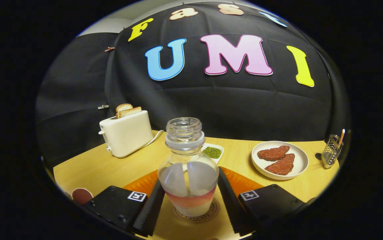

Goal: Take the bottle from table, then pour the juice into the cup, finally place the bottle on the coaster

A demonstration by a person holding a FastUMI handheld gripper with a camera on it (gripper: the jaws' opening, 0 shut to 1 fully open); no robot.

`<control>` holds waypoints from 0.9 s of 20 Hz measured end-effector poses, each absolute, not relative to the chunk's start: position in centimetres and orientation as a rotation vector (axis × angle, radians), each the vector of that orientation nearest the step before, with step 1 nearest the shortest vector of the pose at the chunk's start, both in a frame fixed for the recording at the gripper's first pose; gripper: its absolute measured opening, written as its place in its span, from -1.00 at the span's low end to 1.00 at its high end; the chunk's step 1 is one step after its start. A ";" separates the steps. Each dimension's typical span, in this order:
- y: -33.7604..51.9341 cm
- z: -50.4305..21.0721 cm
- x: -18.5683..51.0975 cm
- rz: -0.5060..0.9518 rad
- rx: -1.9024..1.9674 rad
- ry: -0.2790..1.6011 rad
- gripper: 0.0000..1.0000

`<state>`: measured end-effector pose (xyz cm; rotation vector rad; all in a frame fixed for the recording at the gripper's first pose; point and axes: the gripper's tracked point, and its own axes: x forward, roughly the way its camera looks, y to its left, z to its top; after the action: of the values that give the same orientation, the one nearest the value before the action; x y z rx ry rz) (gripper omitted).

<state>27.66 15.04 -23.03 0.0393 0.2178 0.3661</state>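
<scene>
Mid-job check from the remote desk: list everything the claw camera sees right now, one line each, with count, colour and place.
bottle: one, clear, uncapped, a little pinkish juice at the bottom; upright between the claw fingers, on the coaster
coaster: one, light, round; under the bottle
orange mat: one; behind the bottle, under the fingers
toaster: one, white, two toast slices up; far left on the table
small dish: one, white, green beans; just beyond the bottle
plate: one, white, two reddish-brown patties; right of the bottle
wire holder: one, metal; far right
round reddish object: one; near left fingertip side, cup or not unclear
table: one, light wood
claw: one, black; both fingers against the bottle's sides
</scene>
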 end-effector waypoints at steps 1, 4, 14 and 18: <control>15.0 -22.9 27.6 0.364 0.033 0.216 1.00; 15.0 -22.7 26.8 0.372 0.038 0.242 0.99; 12.3 -17.2 19.8 0.371 0.006 0.217 0.99; 10.6 -14.0 14.7 0.373 -0.002 0.191 0.99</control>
<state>14.69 10.59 -13.98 -0.0020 0.1908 0.3733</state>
